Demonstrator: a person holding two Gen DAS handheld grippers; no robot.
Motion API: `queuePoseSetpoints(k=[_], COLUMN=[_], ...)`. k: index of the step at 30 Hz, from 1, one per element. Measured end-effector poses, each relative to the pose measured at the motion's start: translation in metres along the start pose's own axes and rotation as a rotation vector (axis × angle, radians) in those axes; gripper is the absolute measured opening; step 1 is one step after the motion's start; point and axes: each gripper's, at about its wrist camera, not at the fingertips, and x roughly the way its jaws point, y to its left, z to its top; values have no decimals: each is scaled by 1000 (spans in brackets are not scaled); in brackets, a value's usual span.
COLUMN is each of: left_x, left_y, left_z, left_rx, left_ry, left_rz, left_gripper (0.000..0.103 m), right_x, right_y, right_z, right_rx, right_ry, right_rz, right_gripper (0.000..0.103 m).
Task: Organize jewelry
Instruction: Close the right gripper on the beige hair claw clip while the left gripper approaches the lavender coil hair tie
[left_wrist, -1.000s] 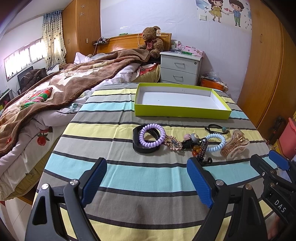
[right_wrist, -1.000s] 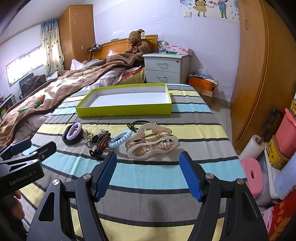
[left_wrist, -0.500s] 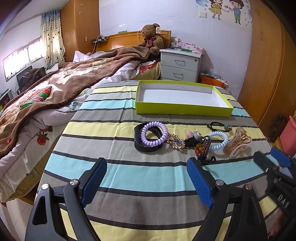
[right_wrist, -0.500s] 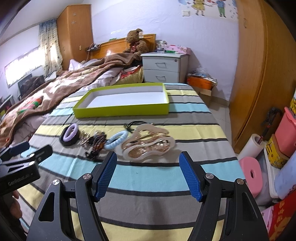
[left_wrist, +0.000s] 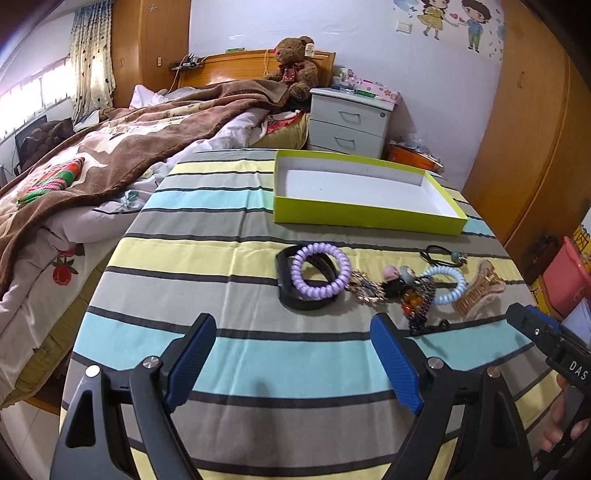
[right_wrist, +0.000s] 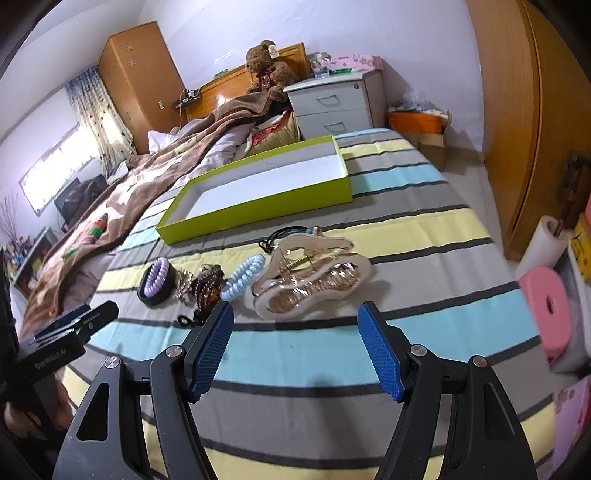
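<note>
The right gripper (right_wrist: 295, 325) hangs low over the striped tablecloth (right_wrist: 424, 221) with its blue-padded jaws spread wide and nothing between them; the rose-gold hair claw clip (right_wrist: 314, 277) lies just beyond its fingertips. The left gripper (left_wrist: 293, 343) is likewise spread wide and empty, hovering over the cloth short of the jewelry, with the purple coil hair tie (left_wrist: 320, 270) ahead of it.

The jewelry lies in a loose row across a yellow and grey band of the cloth. The purple coil rests on a black band (left_wrist: 295, 295); beside it are a gold chain piece (left_wrist: 364, 291), a cluster of dark and amber beads (left_wrist: 413, 299), a pale blue coil hair tie (left_wrist: 448, 282), then the claw clip at the right end. A thin black elastic with a bead (left_wrist: 443, 256) lies behind them, towards the lime-green tray (left_wrist: 365, 214), which stands empty further back on the cloth, well apart from the row.

The cloth has yellow, grey and turquoise stripes with dark lines. To the left is a bed with a brown blanket (left_wrist: 129, 147) and a teddy bear (left_wrist: 293, 66) against the wooden headboard. A white bedside cabinet (left_wrist: 351, 123) stands behind the tray, wooden wardrobes (right_wrist: 517, 110) line the right wall, and a curtained window (left_wrist: 88, 55) lights the far left. A pink stool (right_wrist: 550, 306) sits on the floor at the right.
</note>
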Motion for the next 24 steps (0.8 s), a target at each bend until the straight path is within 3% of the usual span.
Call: queuePoseSetpoints(k=[10, 16, 20, 24], left_x=[13, 19, 18, 19], left_y=[9, 9, 7, 5], left_z=[6, 11, 14, 17], left_rx=[-47, -60, -45, -35], left_ry=[36, 65, 70, 84], left_rz=[-42, -81, -81, -90], left_gripper=[87, 87, 87, 87], right_x=[26, 41, 47, 48], right_y=[-1, 2, 3, 0], right_z=[15, 24, 26, 27], right_rx=[99, 119, 113, 113], right_ry=[46, 53, 61, 57], right_rz=[50, 15, -12, -29], right_gripper=[61, 59, 48, 44])
